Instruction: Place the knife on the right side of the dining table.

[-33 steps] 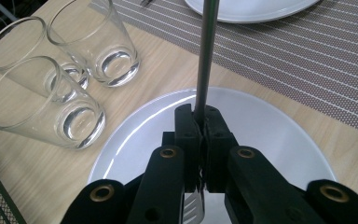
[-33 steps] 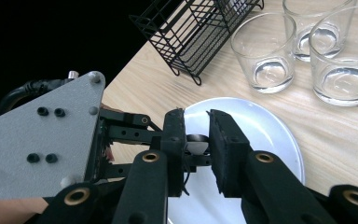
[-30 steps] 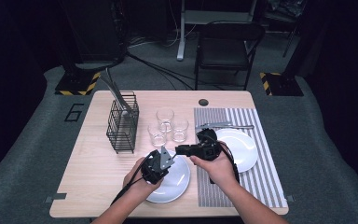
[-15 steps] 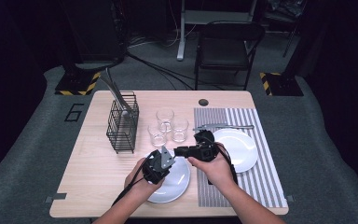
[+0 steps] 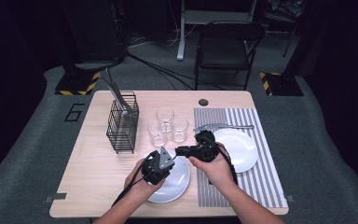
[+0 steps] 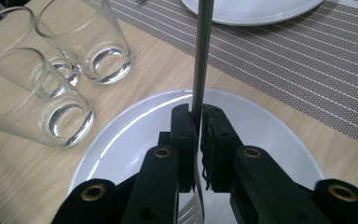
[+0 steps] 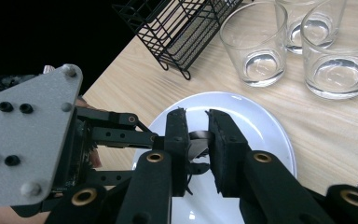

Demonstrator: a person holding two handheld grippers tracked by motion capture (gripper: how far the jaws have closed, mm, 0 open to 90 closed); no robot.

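Work in hand: I am passing one slim, silver metal piece of cutlery (image 6: 200,56) from one tool to the other, above the near round white plate (image 6: 279,135).
Left tool (image 6: 198,112): the shaft runs up between the pads and both seem to touch it. The jaws have just been easing apart, so I judge this grip is letting go.
Right tool (image 7: 196,116): closed on the flat metal end of the same piece, which sits between its pads. It faces my left tool across the plate.
Where the piece is: in the air over the near plate, between the two tools, touching neither plate nor desk.
Done so far: a grey-and-white striped placemat (image 5: 261,177) lies on the right of the pale wooden desk (image 5: 98,177). The far round white plate (image 5: 242,149) sits on it, with some cutlery (image 5: 223,126) laid just beyond that plate.
Left to do: finish the hand-over and lay this piece down. The near plate lies mostly on bare wood, and more cutlery stands in the rack.
Plates: two.
Clear drinking glasses: three (image 5: 165,116) (image 5: 180,128) (image 5: 157,135), grouped close together between rack and mat.
Black wire cutlery rack (image 5: 121,126): one, upright, holding a few long pieces I cannot count.
Placemats: one.
Cutlery on the mat: too small to count surely.
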